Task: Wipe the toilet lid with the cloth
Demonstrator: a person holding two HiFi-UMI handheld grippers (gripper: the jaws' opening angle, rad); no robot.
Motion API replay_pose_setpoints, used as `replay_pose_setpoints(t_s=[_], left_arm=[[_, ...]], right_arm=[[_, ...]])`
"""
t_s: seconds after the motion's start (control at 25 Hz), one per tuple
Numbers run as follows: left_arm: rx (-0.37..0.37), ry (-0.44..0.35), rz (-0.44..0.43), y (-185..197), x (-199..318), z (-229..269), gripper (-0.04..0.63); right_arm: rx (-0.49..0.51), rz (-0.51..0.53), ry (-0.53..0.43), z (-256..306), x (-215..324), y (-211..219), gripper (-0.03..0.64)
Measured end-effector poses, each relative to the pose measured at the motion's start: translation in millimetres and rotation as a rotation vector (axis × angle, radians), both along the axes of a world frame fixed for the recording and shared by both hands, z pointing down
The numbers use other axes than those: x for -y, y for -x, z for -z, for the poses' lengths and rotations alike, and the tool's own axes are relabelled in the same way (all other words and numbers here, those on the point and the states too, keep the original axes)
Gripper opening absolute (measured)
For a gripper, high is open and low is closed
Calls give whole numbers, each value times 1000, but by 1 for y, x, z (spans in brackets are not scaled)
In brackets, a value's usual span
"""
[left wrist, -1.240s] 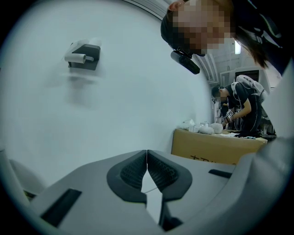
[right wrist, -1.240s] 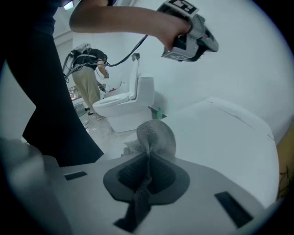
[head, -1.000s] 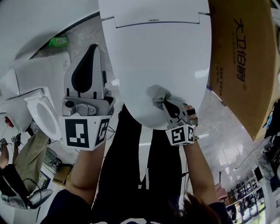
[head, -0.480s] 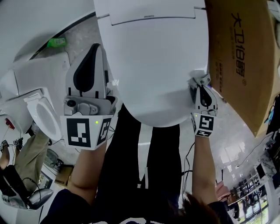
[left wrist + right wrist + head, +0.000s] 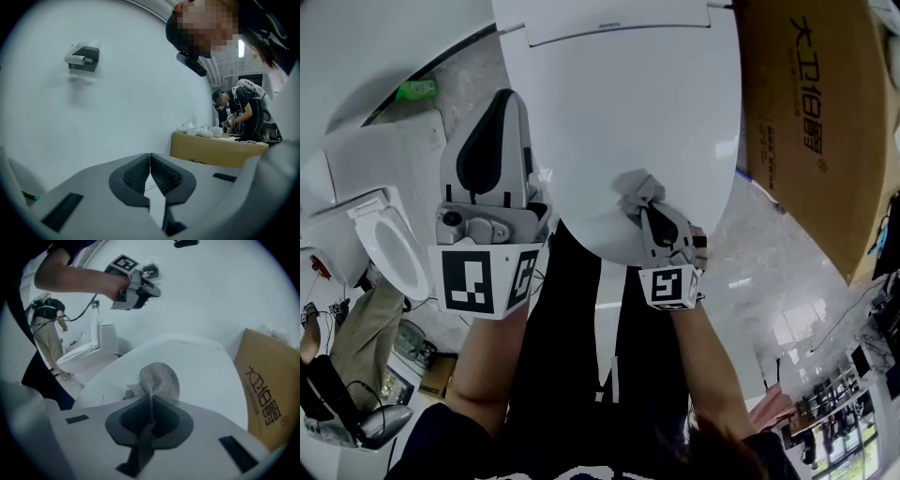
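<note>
The white closed toilet lid fills the upper middle of the head view and shows in the right gripper view as the toilet lid. A grey cloth lies bunched on its near part, with my right gripper shut on it. In the right gripper view the cloth sticks out of the closed jaws and rests on the lid. My left gripper is held up left of the lid, off it, shut with nothing between its jaws; its own view faces a white wall.
A tall brown cardboard box stands right of the toilet. A second white toilet with its lid raised is at the left. A green bottle lies on the floor at the upper left. Another person works at a distance.
My right gripper swept the cloth from the lid's near middle to its right edge and back toward the near middle. The left gripper stayed in place.
</note>
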State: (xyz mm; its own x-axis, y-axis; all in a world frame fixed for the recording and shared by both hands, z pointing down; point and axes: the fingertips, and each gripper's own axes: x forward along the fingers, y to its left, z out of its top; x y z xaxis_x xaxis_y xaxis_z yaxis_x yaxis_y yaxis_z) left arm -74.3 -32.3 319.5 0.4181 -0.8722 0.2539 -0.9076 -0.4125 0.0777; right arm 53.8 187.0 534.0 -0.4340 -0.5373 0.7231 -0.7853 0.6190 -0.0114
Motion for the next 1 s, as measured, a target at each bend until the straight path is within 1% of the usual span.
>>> replay_pose_setpoints(t_s=[0.08, 0.28, 0.4, 0.48, 0.56, 0.64, 0.84, 1.0], left_arm=[[0, 2, 0, -2, -3, -1, 21], [-5, 7, 4, -3, -9, -3, 21], [-3, 6, 1, -6, -11, -3, 21], [-4, 5, 0, -8, -12, -2, 20], [-3, 5, -1, -9, -13, -2, 20], [-1, 6, -2, -10, -14, -3, 21], [-1, 12, -4, -12, -14, -5, 21], [2, 9, -14, -16, -13, -3, 21]], right_arm=[[15, 82, 13, -2, -14, 30, 32], [32, 333, 57, -3, -52, 94, 32], [34, 459, 79, -3, -75, 110, 34], [34, 498, 89, -3, -85, 110, 32], [32, 499, 84, -4, -88, 100, 32], [30, 461, 69, -4, -87, 82, 32], [3, 321, 47, -4, -67, 15, 34], [-45, 198, -6, -2, -43, -41, 34]])
